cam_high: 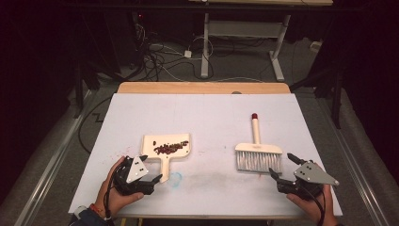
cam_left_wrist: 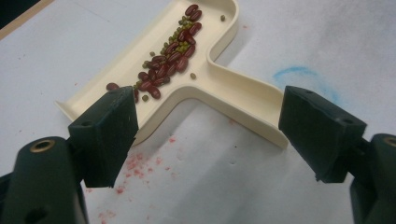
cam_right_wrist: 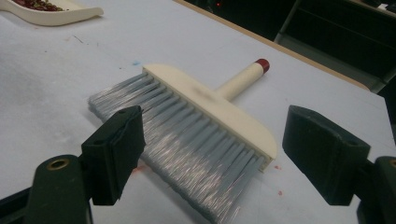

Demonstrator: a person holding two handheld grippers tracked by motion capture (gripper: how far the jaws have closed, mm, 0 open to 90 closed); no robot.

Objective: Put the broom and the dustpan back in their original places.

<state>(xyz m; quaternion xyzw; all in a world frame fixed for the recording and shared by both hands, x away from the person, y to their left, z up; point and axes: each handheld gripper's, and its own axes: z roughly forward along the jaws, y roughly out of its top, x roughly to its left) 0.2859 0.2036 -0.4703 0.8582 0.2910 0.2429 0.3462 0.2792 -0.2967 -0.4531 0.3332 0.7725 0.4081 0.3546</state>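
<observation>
- Left tool (cam_high: 151,181): jaws spread wide and holding nothing, set near the free end of the cream dustpan's (cam_high: 165,147) handle. In the left gripper view the handle (cam_left_wrist: 243,100) lies between and just beyond the two jaws, flat on the white tabletop (cam_high: 211,117).
- Dustpan load: red beans and smaller green beans (cam_left_wrist: 170,58) lie loose in a line along the shallow tray. Risk: a grip far out on the handle gives a long lever, so any roll of the hand on lifting probably tips the tray and spills beans over its low rim or open front edge.
- Risk: a jaw that closes off-centre may push the handle sideways, swing the pan and scatter the load before it leaves the tabletop.
- Right tool (cam_high: 281,169): jaws likewise wide apart and empty, just beside the grey bristles of the hand brush (cam_high: 258,153), whose red-capped handle (cam_right_wrist: 243,77) points away from the person.
- Risk: from this side the jaws meet bristles (cam_right_wrist: 187,154), not the handle; closing there likely crushes or splays them and gives a soft, slipping hold.
- Risk: red specks (cam_left_wrist: 135,165) on the tabletop suggest a dusty surface on which a nudged pan could skid.
</observation>
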